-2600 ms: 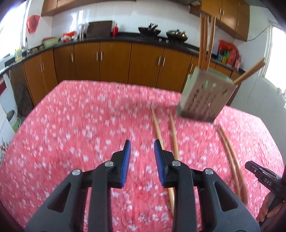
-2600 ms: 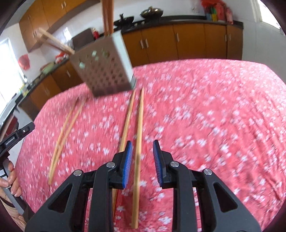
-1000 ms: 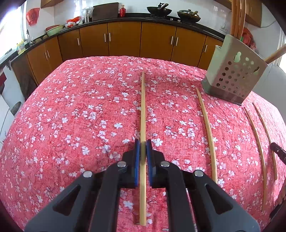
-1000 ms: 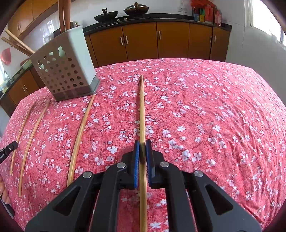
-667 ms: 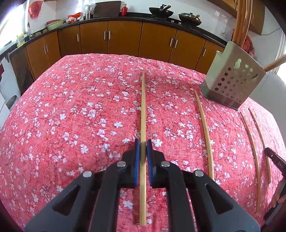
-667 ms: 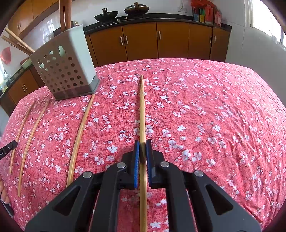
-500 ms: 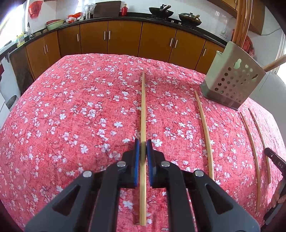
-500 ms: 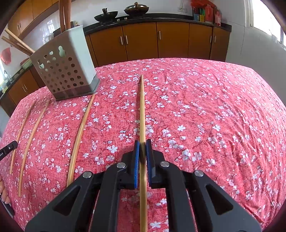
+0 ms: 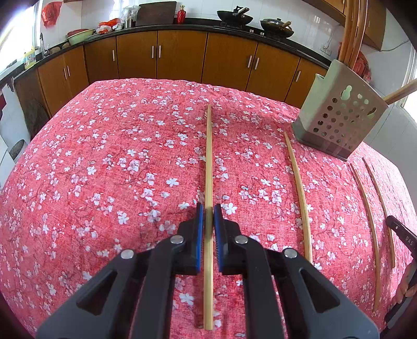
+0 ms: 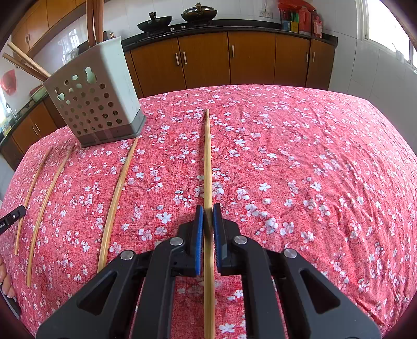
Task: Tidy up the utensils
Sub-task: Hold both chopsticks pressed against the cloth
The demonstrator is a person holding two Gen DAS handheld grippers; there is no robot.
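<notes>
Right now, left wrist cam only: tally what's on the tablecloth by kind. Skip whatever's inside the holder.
Chopsticks: 4, made up of 1 gripped chopstick in the left gripper and 3 loose chopsticks
Utensil holder: 1
Total: 5

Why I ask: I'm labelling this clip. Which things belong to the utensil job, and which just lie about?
Job: left gripper shut on a chopstick; right gripper shut on another; loose chopsticks on the cloth; perforated holder.
Lying about: woks, red bottle, green basin.
</notes>
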